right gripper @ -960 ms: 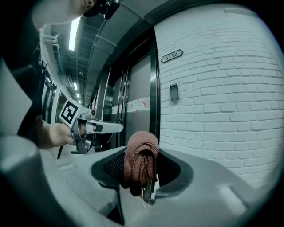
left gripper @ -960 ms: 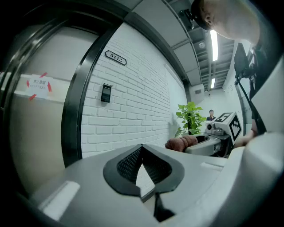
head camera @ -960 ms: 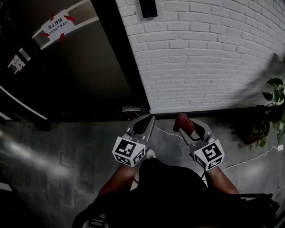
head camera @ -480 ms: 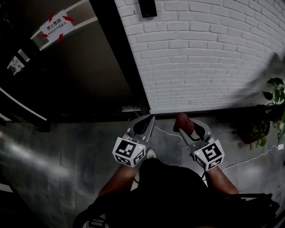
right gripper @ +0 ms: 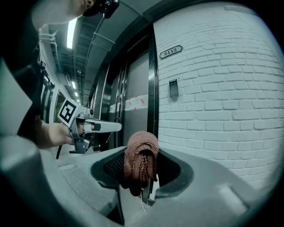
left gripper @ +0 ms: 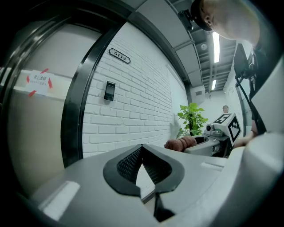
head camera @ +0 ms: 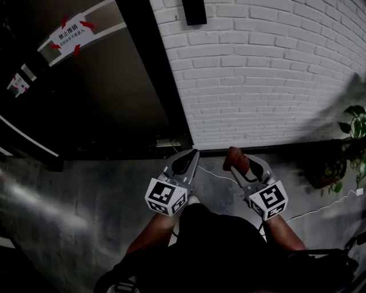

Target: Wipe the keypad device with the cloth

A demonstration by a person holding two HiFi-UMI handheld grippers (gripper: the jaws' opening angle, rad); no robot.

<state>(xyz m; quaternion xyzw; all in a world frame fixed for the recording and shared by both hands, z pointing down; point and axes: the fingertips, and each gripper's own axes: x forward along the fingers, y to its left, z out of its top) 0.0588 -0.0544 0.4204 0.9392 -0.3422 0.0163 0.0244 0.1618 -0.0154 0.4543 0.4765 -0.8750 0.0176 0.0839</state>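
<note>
Keypad device is mounted high on the white brick wall, just beside the dark door frame and under a number plate reading 5112. Well below it, both grippers are held side by side, pointing at the foot of the wall. The right gripper has its fingers clamped on a bunched reddish-brown cloth that bulges past their tips. The left gripper has its fingers closed tip to tip, with nothing between them. A potted plant stands to the right.

Surface: grey floor | white cable laid across it | potted plant stood at right
</note>
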